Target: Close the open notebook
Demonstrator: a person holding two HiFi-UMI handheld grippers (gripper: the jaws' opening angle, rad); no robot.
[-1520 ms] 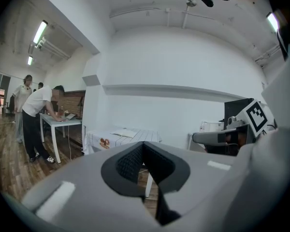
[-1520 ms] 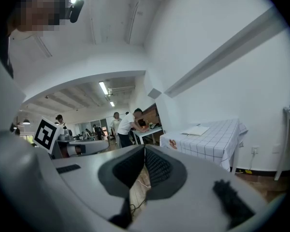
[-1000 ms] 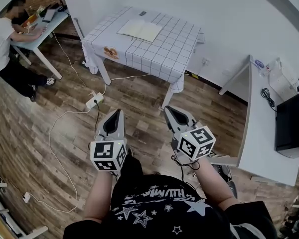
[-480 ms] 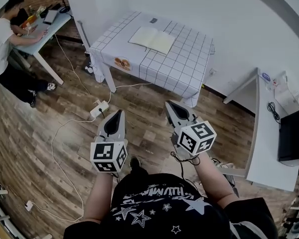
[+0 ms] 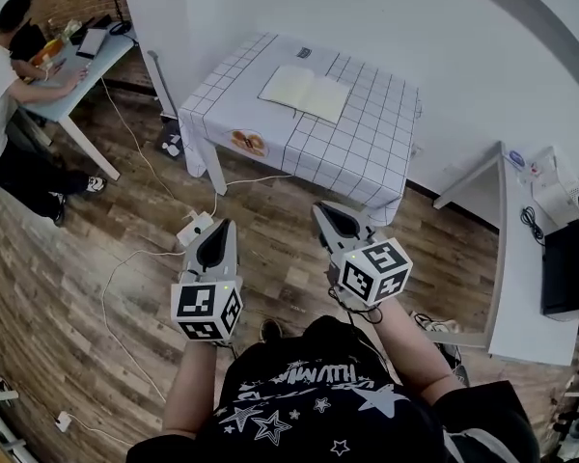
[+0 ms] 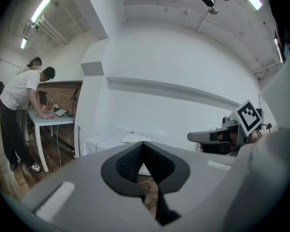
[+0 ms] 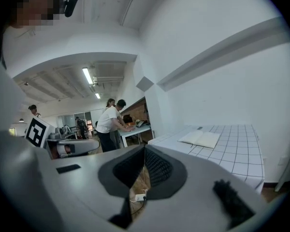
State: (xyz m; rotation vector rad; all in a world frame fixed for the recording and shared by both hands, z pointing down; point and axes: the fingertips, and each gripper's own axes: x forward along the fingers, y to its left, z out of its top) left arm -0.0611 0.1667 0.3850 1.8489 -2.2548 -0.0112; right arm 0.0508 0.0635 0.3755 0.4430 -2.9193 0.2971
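An open notebook (image 5: 305, 93) with cream pages lies flat on a table (image 5: 367, 152) covered in a white checked cloth, far ahead of me; it also shows in the right gripper view as the notebook (image 7: 201, 138) and faintly in the left gripper view as the notebook (image 6: 129, 137). My left gripper (image 5: 221, 230) and right gripper (image 5: 323, 213) are held over the wooden floor, well short of the table, side by side. Both have their jaws together with nothing between them.
A power strip (image 5: 195, 228) with white cables lies on the floor ahead of the left gripper. A person (image 5: 0, 85) leans over a light blue desk (image 5: 77, 61) at the far left. A white desk (image 5: 521, 258) with a black monitor (image 5: 571, 258) stands at the right.
Both grippers and I have moved forward together; the checked table and notebook are nearer and lower in the head view. The jaws stayed together.
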